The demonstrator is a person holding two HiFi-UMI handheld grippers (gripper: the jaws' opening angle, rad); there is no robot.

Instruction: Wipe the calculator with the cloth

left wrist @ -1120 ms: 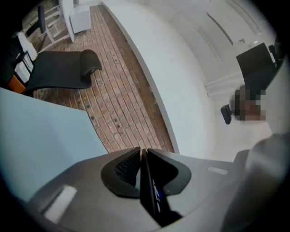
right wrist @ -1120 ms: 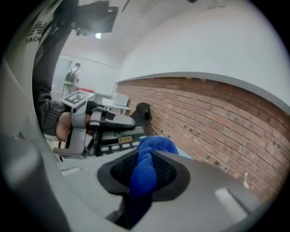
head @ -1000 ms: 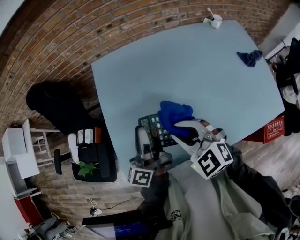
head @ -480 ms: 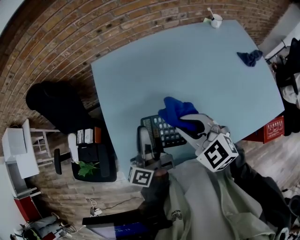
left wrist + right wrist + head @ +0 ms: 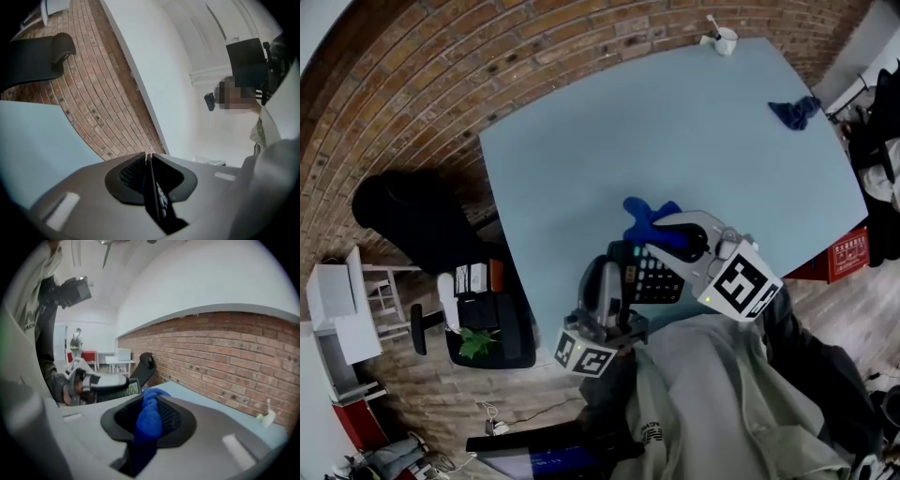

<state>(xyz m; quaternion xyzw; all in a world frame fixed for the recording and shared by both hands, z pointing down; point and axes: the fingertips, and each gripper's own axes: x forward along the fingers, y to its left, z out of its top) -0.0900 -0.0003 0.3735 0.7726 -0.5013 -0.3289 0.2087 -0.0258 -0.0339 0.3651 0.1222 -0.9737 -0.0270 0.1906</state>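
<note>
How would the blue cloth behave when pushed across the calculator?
Probably floppy: the cloth bunches into a soft roll between the jaws of the right gripper. Likely light, since that pinch alone carries it. It may crumple rather than slide flat over the calculator.

Strong fisheye bending was seen in all three views, and the corners of both gripper views were swallowed by black vignette. The table was lit evenly and softly in the head view, while the lower left of that view was left dim. The white wall was almost washed out in the left gripper view. The cloth, close to the lens, was rendered soft
</note>
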